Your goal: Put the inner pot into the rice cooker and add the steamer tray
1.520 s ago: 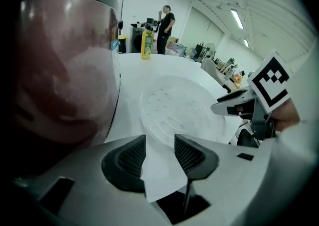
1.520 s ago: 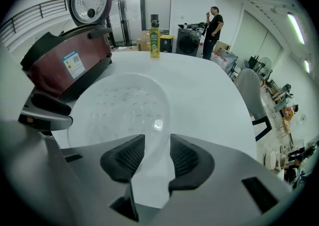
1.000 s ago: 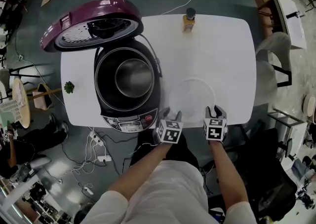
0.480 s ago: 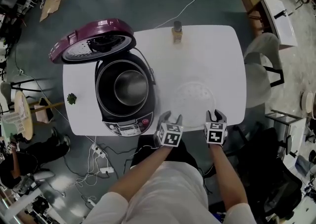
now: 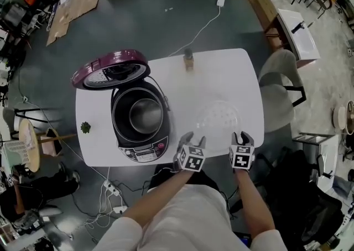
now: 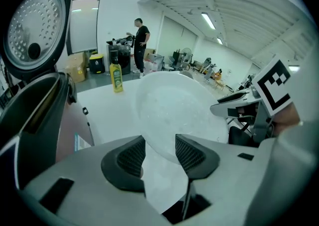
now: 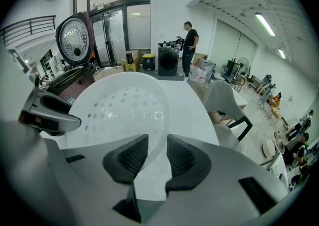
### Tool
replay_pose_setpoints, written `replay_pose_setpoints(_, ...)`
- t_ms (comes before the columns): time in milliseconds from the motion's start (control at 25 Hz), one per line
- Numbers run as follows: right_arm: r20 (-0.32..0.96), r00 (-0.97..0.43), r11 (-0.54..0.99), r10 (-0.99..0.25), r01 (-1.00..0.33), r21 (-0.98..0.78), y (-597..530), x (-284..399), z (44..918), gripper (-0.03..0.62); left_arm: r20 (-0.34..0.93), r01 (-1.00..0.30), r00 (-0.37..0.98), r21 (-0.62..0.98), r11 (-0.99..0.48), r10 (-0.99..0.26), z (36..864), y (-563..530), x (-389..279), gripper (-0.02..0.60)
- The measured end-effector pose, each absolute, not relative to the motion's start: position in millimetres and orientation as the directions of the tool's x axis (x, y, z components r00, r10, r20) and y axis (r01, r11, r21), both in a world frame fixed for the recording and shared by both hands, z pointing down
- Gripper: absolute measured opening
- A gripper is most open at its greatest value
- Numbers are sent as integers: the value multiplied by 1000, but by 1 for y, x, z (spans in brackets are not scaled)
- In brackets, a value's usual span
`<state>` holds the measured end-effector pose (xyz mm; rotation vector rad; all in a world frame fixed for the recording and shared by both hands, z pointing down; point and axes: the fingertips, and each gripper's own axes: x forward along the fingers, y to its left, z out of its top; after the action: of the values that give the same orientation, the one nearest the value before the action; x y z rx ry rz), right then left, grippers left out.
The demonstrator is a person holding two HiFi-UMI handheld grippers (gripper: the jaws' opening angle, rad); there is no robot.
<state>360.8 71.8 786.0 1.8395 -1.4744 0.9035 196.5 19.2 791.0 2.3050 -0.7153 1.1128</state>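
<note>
Holding steamer tray (image 5: 218, 116) by its near rim in fingers of left gripper (image 5: 193, 138) and right gripper (image 5: 241, 136), at desk's (image 5: 232, 73) near edge; best kept level, carried over open rice cooker (image 5: 142, 144), lowered squarely onto seated inner pot (image 5: 145, 113).

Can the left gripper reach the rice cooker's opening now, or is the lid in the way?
Probably yes: the lid stands swung back, the inner pot uncovered; but the left gripper and right gripper both grip the steamer tray.
</note>
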Motion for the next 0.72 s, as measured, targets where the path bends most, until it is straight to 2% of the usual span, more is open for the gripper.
replay_pose_setpoints(240,758,159,-190,-633,-981,47,57,369,740,129,780,-625,564,189,-757,-271,748,5,204,204)
replay_pose_setpoints(720,643,122,-123,-756,-991,44,10,352,658,130,699,-658,594,137,-741,-398,669,-36,187,193)
